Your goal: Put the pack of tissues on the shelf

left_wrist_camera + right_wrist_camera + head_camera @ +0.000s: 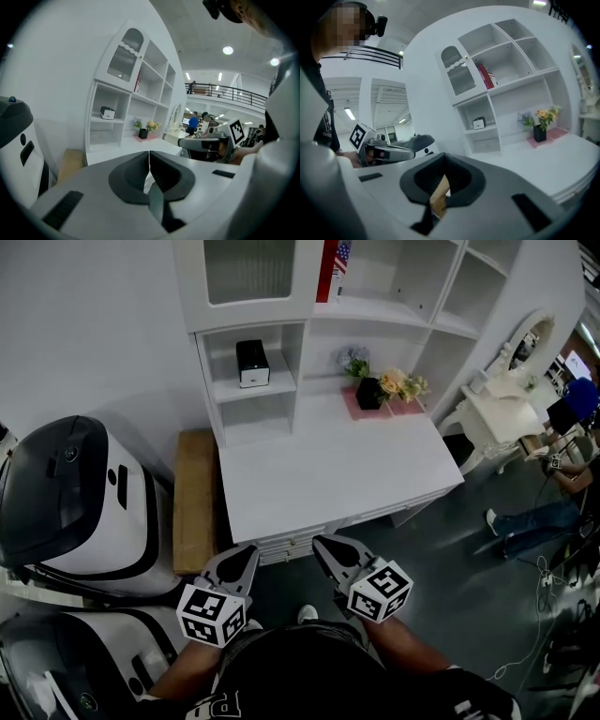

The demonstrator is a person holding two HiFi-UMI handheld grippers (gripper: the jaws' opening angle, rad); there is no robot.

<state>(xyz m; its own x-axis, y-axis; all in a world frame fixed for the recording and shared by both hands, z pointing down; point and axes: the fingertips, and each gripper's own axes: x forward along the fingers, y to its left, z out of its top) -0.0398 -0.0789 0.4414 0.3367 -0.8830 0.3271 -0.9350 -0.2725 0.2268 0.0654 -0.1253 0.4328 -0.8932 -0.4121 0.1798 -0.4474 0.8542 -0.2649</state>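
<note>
In the head view, the left gripper [246,557] and the right gripper [323,549] hang at the near edge of the white counter [328,474], both clenched with nothing in them. A small black-and-white box, which I take to be the pack of tissues [251,363], stands on the shelf [255,390] in the far left compartment, well apart from both grippers. Flowers [380,385] stand on the counter to its right. A cardboard box [195,498] lies on the floor to the left of the counter.

In the left gripper view, the jaws are pressed together with nothing between them. The pack [107,112] shows far off on its shelf.

In the right gripper view, the jaws are also together. A brown sliver low between them is probably the cardboard box seen past them, though I cannot be sure.

The pack looks light, and its sides probably give a little. It should be taken across its two narrow sides at mid-height with a gentle squeeze. Since it already sits on the shelf, the placing looks done.
</note>
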